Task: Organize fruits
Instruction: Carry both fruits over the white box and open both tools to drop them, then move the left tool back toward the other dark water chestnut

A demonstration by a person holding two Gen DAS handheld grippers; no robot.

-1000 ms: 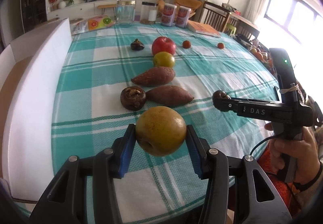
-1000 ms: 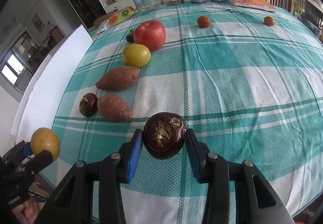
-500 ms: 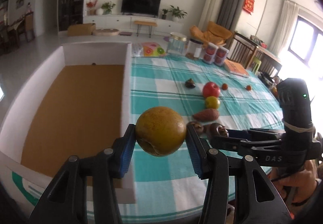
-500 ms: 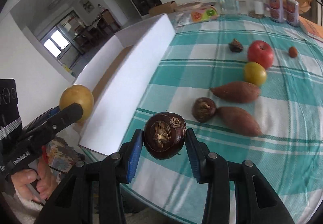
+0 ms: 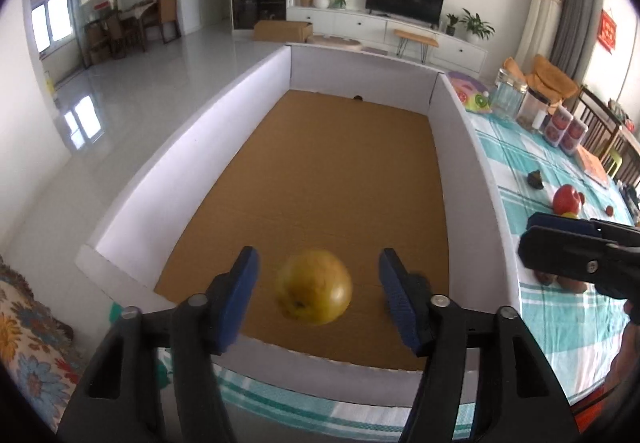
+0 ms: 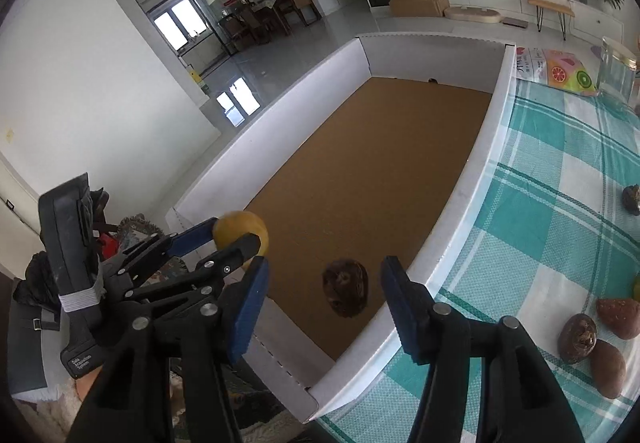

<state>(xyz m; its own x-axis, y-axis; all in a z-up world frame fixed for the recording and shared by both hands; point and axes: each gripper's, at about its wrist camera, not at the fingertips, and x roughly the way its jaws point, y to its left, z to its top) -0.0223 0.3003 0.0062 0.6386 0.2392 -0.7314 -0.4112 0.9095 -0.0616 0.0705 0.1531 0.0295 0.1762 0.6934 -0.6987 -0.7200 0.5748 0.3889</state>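
Both hand-held grippers are hanging over the near end of the white box [image 5: 468,131], w/ jaws spread wide. The left hand-held gripper [image 5: 316,295] is gripping nothing: the yellow pear [image 5: 314,291] is sitting between its blue pads [image 5: 240,291] w/ clear gaps on both sides, blurred, above the brown cardboard floor [image 5: 340,171]. Can't tell if it's touching the floor. The right hand-held gripper [image 6: 322,303] is likewise let go; the dark chestnut [image 6: 346,293] is between its pads, touching neither, over the floor just inside the box's right wall.

Around: the box is lying along the desk's [image 6: 560,163] left side, on the teal-checked cloth. On the cloth, right of the box, are sitting a red apple [image 5: 567,198], another dark chestnut [image 6: 578,337], sweet potatoes [image 6: 618,317], jars [image 5: 508,93] and tins [image 5: 566,129] further back. Nothing is standing between either fruit and the box floor.

The left view is showing the right gripper's black tips poking in at right, hiding part of the fruit row. The right view is showing the left gripper from the side, w/ the pear by its tips at the box's near-left corner, plus a tiny dark speck at the far wall. Only the left view is catching the apple.
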